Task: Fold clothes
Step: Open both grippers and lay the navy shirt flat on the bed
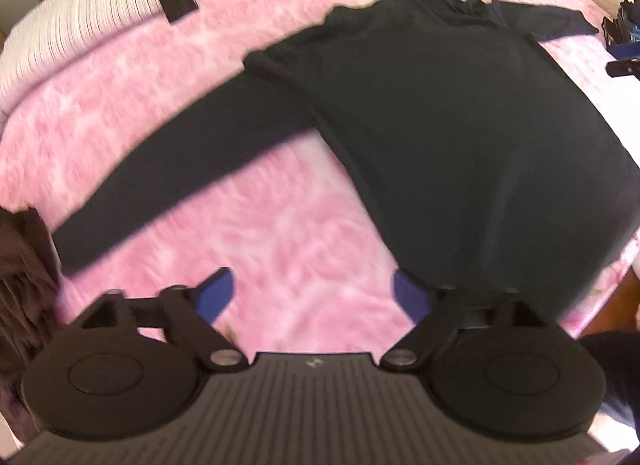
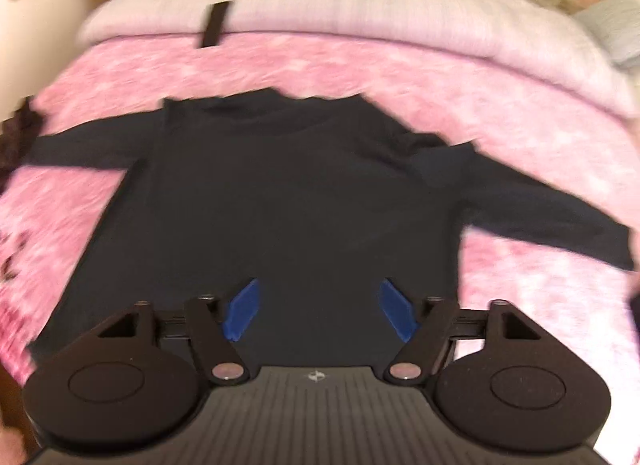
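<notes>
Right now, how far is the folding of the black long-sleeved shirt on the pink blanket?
Done: the black long-sleeved shirt lies spread flat on the fluffy pink blanket, both sleeves out. In hand: nothing; the left gripper and the right gripper are open and empty. Left: every fold.

The left gripper (image 1: 312, 293) was wide open over the pink blanket (image 1: 120, 105). A black shirt (image 1: 460, 137) lay flat there.
</notes>
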Available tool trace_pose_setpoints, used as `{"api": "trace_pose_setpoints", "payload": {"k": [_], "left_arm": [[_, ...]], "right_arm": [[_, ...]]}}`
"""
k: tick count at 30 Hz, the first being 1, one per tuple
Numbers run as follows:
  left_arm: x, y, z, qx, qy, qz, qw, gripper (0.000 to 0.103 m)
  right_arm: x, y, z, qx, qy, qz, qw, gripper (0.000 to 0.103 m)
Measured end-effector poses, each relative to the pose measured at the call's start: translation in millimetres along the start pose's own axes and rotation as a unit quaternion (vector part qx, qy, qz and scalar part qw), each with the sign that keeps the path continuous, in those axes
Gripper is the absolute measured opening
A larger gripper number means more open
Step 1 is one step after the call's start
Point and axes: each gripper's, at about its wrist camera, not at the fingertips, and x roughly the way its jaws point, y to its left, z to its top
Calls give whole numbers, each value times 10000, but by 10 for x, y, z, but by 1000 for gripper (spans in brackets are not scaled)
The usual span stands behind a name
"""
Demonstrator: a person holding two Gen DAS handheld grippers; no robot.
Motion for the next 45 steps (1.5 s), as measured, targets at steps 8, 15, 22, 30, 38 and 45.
{"api": "trace_pose_setpoints", "payload": {"k": [8,15,22,30,38,45], "left_arm": [[-122,331,421,-166,-255,-509,9982,102],[-367,368,530,-20,-590,-533,9968,102],[-601,293,374,165,-783,-243,9965,102],[-746,292,154,586,-970,-373,9929,102],[-863,551,-37,1493,-1283,-922,9761,102],[-1085,913,-383,2264,-1343,-1252,9566,102]], "right_arm": [[-303,573,266,909,464,-963,9901,89],[-527,1018,266,1007,773,-981,9870,89],[-663,1246,217,1041,816,-792,9880,89],[-786,1495,71,1181,716,-844,9868,89],[-1095,2060,-139,1698,518,-1405,9740,89],[-1389,2847,-273,2076,442,-1792,9606,89]]}}
